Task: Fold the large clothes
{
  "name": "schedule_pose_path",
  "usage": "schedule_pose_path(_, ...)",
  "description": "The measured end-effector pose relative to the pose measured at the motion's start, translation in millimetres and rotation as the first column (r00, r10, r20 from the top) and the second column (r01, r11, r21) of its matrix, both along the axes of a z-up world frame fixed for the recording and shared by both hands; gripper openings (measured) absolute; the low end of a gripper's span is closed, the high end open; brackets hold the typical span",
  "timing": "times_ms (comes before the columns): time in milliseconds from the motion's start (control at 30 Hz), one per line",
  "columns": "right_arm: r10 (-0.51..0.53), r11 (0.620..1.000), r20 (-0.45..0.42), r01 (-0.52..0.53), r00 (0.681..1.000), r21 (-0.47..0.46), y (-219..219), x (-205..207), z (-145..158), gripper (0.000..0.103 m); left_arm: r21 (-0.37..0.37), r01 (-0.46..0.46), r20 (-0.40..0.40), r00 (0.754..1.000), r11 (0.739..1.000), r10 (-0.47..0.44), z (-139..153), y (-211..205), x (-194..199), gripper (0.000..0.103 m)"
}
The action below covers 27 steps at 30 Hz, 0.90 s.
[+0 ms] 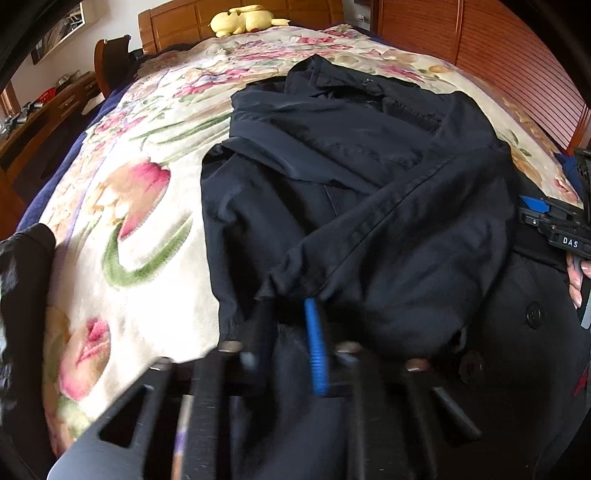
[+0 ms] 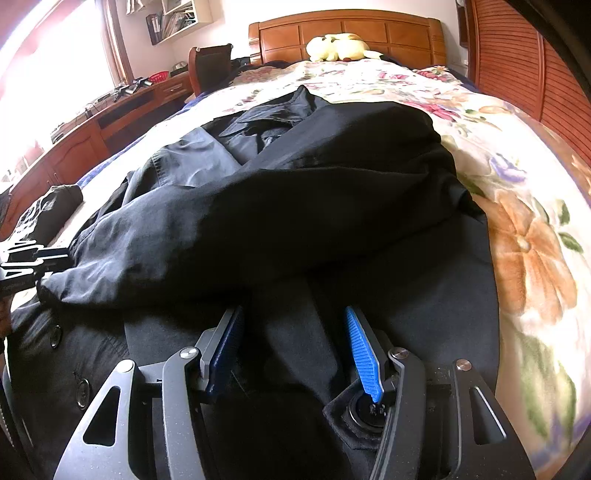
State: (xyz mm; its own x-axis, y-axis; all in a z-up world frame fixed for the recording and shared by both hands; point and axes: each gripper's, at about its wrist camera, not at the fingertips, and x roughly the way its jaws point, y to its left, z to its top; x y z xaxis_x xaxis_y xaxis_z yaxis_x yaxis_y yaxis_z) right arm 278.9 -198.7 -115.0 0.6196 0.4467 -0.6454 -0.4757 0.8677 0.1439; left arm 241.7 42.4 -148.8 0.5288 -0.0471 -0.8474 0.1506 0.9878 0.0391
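Note:
A large dark navy coat (image 1: 362,177) lies on a bed with a floral blanket (image 1: 147,192). Its sleeves are folded across its body. My left gripper (image 1: 291,314) is shut on the cuff end of one sleeve (image 1: 295,280), near the coat's lower left. It also shows at the left edge of the right wrist view (image 2: 33,258). My right gripper (image 2: 291,321) is open and empty, its blue pads just above the coat's lower front (image 2: 288,354), beside a buttoned strap (image 2: 365,410). The coat (image 2: 314,192) fills the middle of that view.
A yellow plush toy (image 2: 338,46) sits by the wooden headboard (image 2: 347,31). A desk and chair (image 2: 210,64) stand left of the bed. Slatted wooden doors (image 2: 517,62) run along the right. Another dark garment (image 1: 22,280) lies at the bed's left edge.

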Motion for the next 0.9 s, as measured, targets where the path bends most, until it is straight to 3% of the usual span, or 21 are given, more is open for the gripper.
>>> schedule_pose_path(67,0.000,1.000,0.000,0.000,1.000,0.000,0,0,0,0.058,0.005,0.000,0.020,1.000,1.000,-0.001,6,-1,-6,0.004)
schedule_pose_path(333,0.001,1.000,-0.001,-0.001,1.000,0.001,0,0,0,0.058,-0.061,-0.073,0.186,0.979,0.995,0.083,59,7,-55,0.003)
schedule_pose_path(733,0.002,1.000,-0.005,-0.002,1.000,-0.028,8,4,0,0.059,-0.004,-0.055,0.184,0.981,0.998,0.055,63,-3,-76,0.003)
schedule_pose_path(900,0.001,1.000,-0.003,-0.001,1.000,-0.010,7,4,-2,0.060,-0.029,-0.020,0.211,0.977,0.999,0.025,64,4,-86,0.003)
